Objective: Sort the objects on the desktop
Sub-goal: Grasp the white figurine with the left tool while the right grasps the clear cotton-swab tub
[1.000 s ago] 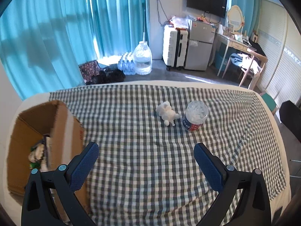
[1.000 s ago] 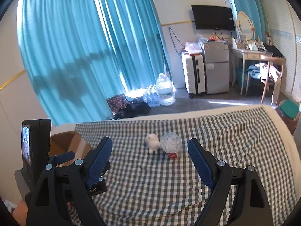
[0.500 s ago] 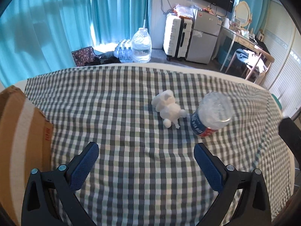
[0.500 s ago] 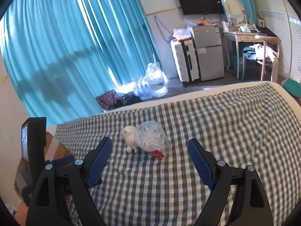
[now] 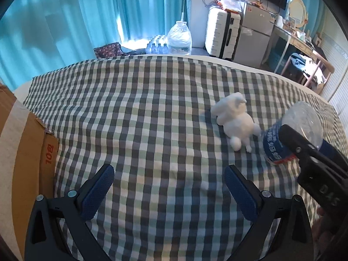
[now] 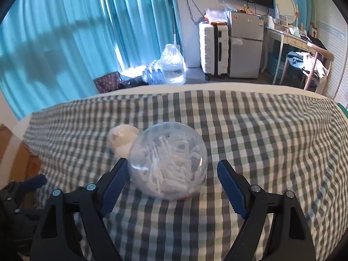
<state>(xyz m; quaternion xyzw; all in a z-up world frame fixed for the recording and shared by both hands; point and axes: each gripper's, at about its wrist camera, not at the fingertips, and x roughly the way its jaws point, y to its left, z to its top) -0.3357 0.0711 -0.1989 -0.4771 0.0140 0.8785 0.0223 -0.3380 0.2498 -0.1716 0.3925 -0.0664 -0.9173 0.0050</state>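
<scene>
While your right gripper brackets the clear plastic jar, its jaws stand spread wide, so you are at the reach-and-grasp step with nothing held yet. That jar sits between the two blue pads, close to the left pad and with a gap before the right one, resting on the checked cloth. Just beyond it, to the gripper's left, lies the white plush toy. Your left gripper hangs spread and empty over bare cloth, with the cardboard box at its left. Next, I judge, centre the jar, squeeze gently, since that round wall may slip, then lift.
</scene>
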